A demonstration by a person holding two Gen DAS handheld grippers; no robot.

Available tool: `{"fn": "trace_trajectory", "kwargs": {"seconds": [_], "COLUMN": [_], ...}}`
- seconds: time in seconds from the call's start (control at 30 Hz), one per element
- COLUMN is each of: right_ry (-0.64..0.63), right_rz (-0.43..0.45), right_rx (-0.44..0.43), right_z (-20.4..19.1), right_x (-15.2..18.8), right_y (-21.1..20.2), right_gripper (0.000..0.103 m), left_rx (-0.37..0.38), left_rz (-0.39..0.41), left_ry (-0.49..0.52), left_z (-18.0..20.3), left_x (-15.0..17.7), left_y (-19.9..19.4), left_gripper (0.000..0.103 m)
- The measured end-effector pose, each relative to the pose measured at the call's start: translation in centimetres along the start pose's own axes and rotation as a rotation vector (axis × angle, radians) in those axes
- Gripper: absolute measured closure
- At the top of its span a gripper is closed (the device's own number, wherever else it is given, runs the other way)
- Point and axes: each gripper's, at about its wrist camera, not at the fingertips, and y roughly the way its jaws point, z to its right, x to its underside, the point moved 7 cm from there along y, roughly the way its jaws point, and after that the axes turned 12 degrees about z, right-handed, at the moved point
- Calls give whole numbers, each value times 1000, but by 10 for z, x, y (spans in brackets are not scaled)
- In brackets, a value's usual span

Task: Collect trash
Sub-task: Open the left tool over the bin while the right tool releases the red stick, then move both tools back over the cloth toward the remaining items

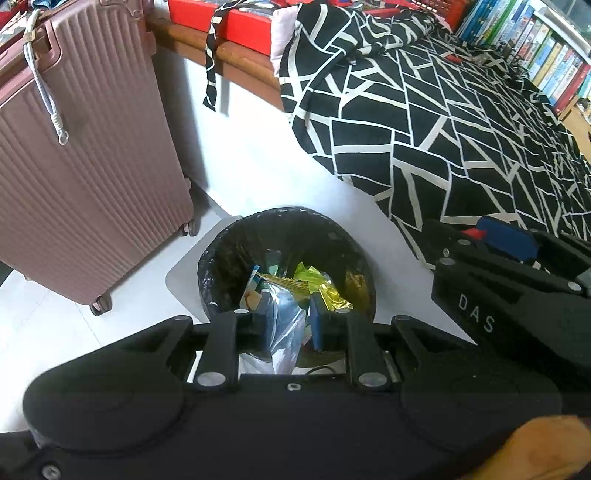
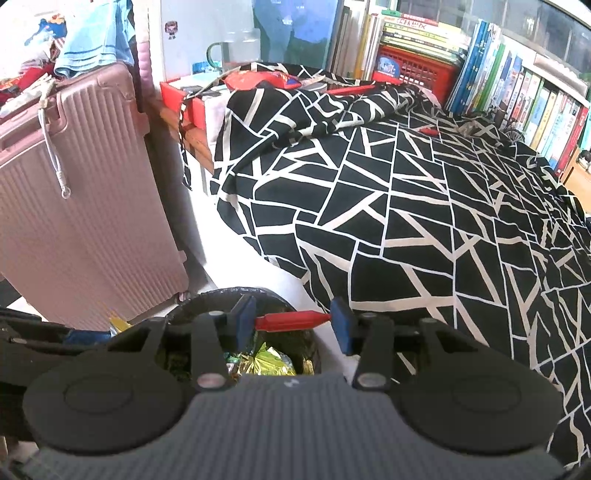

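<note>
A round bin with a black liner (image 1: 221, 254) stands on the white floor and holds yellow-green foil wrappers (image 1: 314, 277) and other packets. My left gripper (image 1: 291, 314) hovers over its near rim, its blue pads shut on a clear plastic bag (image 1: 284, 332) that hangs between them. My right gripper (image 2: 292, 309) is above the bin (image 2: 218, 295) too, shut on a red pen-like piece (image 2: 291, 320) clamped end to end between its pads. In the left wrist view the right gripper (image 1: 491, 236) shows at the right with the red piece's tip (image 1: 472, 232) visible.
A pink ribbed suitcase (image 1: 81, 166) stands just left of the bin. A bed with a black-and-white patterned cover (image 2: 424, 206) fills the right side. Bookshelves (image 2: 517, 92) line the far wall, and red boxes (image 1: 243, 18) sit on a wooden ledge behind.
</note>
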Motion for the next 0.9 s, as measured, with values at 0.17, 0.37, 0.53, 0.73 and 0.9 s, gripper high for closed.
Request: {"fn": "trace_trajectory", "kwargs": {"seconds": [0.17,0.37,0.53,0.73,0.9], "right_ry": [3,12,31,30,46], "right_rz": [14,14,-18,19,28], "right_rx": [-5,-32,-90,-60,-30], "right_z": [-1,0,-3,-1,8], "right_x": [-2,-3,-3,-11,-15], "right_y": [3,19,38,51,49], "right_gripper": [53,49,37,20,19], "left_rx": [3,-8,5,-14,-10], "left_rz": [9,-5,-5,27,43], "left_ry": [1,-18,-21,26,42], "left_z": [-1,-13,-18,-15,-11], "left_x": [0,-1,-6,-18,-24], "left_y": [-2,15,36,51,51], "left_gripper": [83,82,49,29,24]}}
